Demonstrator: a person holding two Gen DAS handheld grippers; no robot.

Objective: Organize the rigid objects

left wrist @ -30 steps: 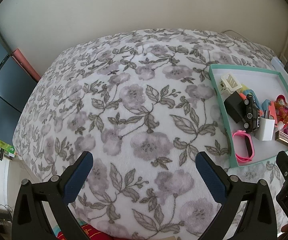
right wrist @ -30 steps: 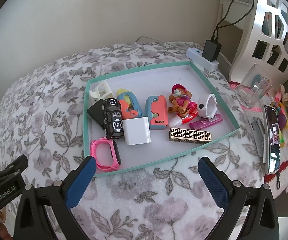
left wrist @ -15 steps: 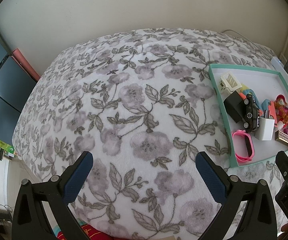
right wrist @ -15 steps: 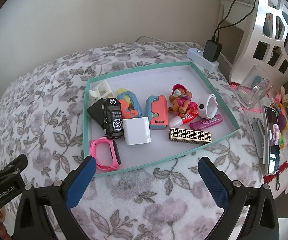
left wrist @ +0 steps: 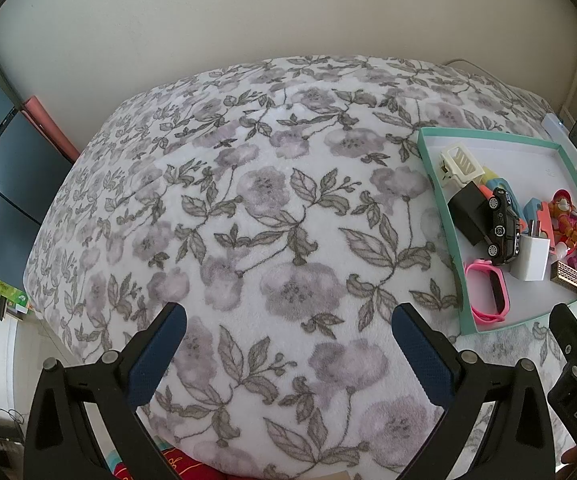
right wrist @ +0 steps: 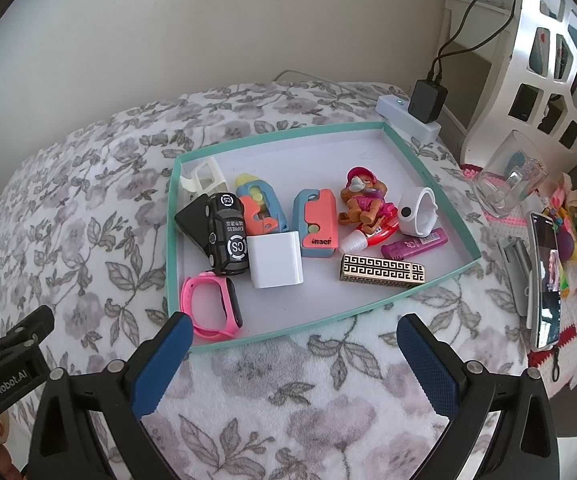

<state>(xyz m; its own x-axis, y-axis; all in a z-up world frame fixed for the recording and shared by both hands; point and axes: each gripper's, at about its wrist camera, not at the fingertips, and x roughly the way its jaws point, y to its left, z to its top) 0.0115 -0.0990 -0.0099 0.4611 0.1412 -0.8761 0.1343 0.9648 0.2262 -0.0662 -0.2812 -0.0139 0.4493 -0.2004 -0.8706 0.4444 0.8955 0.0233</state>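
Now both my grippers hover spread over the floral blanket [left wrist: 272,216].
Only my right gripper [right wrist: 290,356] shows the phone [right wrist: 544,276] at 3 o'clock; left gripper [left wrist: 288,348] sees the teal tray [left wrist: 458,276] at 3.

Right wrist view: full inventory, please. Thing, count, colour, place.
tray: 1, teal rim, on floral blanket
toy car: 1, black, tray left
smartwatch: 1, pink, tray near-left corner
charger cube: 1, white, tray centre
black box: 1, under the car
white clip: 1, tray far-left corner
blue-orange toys: 2, tray middle
figurine: 1, orange-pink, right of centre
white band: 1, tray right
lighter: 1, magenta, tray right
patterned case: 1, gold-black, tray front
power strip: 1, white, black adapter plugged in, behind tray
glass: 1, clear, right
phone: 1, right edge
left gripper: open, over blanket
right gripper: open, before tray
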